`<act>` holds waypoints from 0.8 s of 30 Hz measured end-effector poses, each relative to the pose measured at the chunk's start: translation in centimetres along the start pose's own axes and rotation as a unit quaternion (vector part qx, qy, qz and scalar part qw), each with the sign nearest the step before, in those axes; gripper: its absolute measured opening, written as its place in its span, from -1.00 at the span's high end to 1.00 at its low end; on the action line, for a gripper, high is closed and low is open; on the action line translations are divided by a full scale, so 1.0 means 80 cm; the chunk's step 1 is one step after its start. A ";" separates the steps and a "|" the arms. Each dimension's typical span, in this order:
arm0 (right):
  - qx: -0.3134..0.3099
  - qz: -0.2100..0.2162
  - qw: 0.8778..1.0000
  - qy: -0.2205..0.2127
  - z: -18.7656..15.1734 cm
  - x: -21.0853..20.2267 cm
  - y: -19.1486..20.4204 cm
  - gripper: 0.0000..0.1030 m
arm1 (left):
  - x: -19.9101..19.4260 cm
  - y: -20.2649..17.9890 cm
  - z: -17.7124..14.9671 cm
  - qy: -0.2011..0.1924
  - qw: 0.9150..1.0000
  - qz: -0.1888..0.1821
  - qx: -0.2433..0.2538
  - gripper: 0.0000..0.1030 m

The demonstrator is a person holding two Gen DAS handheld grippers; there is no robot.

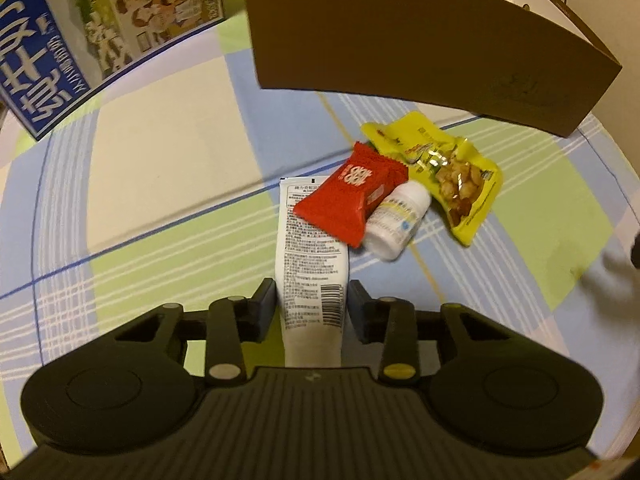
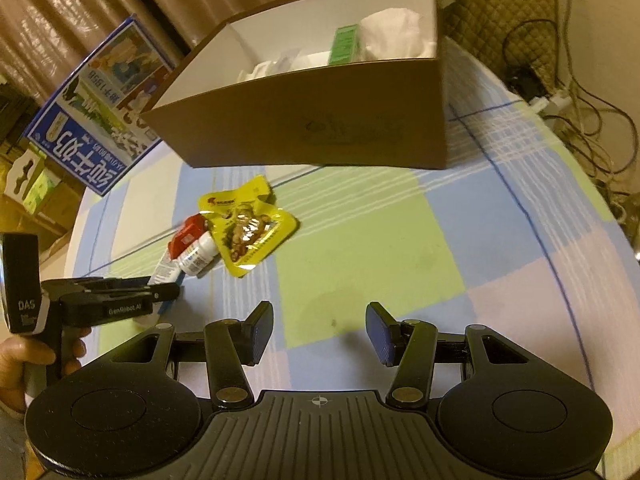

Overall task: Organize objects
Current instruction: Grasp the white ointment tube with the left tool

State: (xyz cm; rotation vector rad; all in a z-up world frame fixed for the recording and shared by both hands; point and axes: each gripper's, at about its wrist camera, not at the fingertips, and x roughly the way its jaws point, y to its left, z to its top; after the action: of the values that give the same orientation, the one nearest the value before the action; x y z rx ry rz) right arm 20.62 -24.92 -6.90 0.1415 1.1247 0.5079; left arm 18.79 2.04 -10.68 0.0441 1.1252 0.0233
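**Operator:** State the condition of each claw and the position of the tube.

**Technician:** The left claw [image 1: 312, 300] stands with one pad on each side of the tube [image 1: 310, 264], at the barcode section near the capped end. The pads sit against or just beside the tube walls; firm contact cannot be confirmed. The right claw [image 2: 318, 330] is wide open and holds nothing. The tube lies flat on the worktop [image 1: 160, 152], on the near side of the box [image 1: 420, 52] and well apart from it.

**Operator:** What rests on the tube?

**Technician:** The red packet [image 1: 350, 196] overlaps its crimped far end. The bottle [image 1: 396, 220] lies on its side just beside the packet. The yellow pouch [image 1: 448, 176] lies between the bottle and the box.

**Operator:** How does the tube handle?

**Technician:** By judgement: light, soft-walled, with a smooth printed skin that may slip. Excess pressure deforms it. Grip across the width at the present point, where the body is fuller and stiffer than at the crimp.

**Operator:** Risks on lifting?

**Technician:** The packet probably slides off and may nudge the bottle, which can roll. Lift slowly, capped end first. The box is open at the top and already holds items.
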 end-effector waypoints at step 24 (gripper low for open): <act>-0.219 0.103 0.970 0.039 0.027 0.128 0.129 0.05 | -0.045 0.106 -0.071 0.012 0.987 0.070 -0.143 0.35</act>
State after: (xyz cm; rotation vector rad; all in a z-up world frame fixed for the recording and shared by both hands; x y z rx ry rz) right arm 22.71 -10.87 -10.73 -0.1488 1.0534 0.9419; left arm 12.17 10.49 -9.49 -0.1330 1.1323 0.3114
